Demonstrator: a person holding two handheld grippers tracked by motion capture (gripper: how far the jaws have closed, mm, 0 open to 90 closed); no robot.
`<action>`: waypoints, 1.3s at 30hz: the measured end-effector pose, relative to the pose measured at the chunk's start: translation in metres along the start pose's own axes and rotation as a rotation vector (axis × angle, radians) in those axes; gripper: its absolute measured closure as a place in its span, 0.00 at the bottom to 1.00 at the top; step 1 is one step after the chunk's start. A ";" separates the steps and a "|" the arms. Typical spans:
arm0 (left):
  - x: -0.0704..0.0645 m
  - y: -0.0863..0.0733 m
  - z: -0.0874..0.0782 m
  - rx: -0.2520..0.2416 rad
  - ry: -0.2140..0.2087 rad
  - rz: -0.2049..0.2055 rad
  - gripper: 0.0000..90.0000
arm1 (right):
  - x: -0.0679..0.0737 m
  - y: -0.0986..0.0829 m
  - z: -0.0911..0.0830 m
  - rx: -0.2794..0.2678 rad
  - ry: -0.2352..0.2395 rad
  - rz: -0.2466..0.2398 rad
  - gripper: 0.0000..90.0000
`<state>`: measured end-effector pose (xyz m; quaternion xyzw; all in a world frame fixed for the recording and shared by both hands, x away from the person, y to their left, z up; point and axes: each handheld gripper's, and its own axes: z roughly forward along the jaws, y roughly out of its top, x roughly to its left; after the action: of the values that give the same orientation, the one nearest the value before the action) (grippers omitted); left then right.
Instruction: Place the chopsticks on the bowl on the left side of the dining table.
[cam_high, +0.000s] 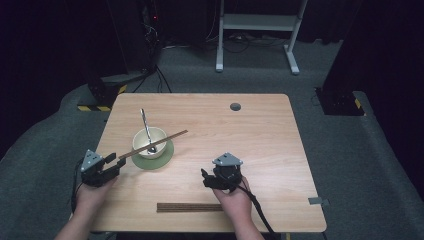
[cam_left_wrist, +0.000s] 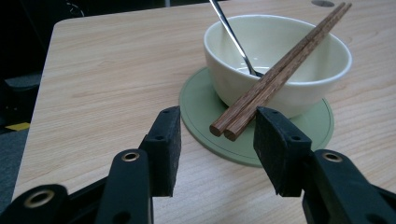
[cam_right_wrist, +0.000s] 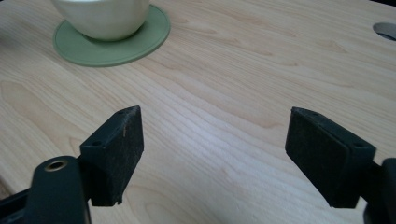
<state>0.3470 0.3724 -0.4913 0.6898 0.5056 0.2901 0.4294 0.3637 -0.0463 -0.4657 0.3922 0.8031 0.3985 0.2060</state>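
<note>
A cream bowl (cam_high: 156, 136) (cam_left_wrist: 280, 88) stands on a round green coaster (cam_high: 162, 159) (cam_left_wrist: 201, 102) at the table's left. A metal spoon (cam_high: 145, 127) (cam_left_wrist: 233, 39) leans inside it. A pair of brown chopsticks (cam_high: 165, 139) (cam_left_wrist: 280, 70) lies across the rim, with its low ends pointing at my left gripper (cam_high: 114, 162) (cam_left_wrist: 217, 116). That gripper is open; the stick ends sit between its pads with a gap on each side. My right gripper (cam_high: 205, 177) (cam_right_wrist: 212, 140) is open over bare wood, with the bowl (cam_right_wrist: 100, 16) and coaster (cam_right_wrist: 116, 46) beyond it.
A second dark bundle of chopsticks (cam_high: 190, 207) lies flat near the front edge, just left of the right hand. A grey grommet (cam_high: 235, 106) sits near the far edge. Desk legs and black stands are on the floor beyond.
</note>
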 end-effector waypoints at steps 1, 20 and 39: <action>0.001 0.000 0.001 0.000 0.000 -0.007 0.57 | 0.001 0.002 0.004 0.006 -0.001 -0.001 0.24; 0.007 0.004 0.006 -0.025 0.038 -0.052 0.60 | 0.023 0.042 0.052 -0.034 -0.037 -0.026 0.43; 0.014 0.007 0.018 -0.048 0.079 -0.091 0.69 | 0.016 0.072 0.117 -0.020 -0.038 0.057 0.46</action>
<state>0.3698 0.3788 -0.4942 0.6435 0.5458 0.3093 0.4385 0.4625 0.0490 -0.4781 0.4204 0.7836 0.4046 0.2135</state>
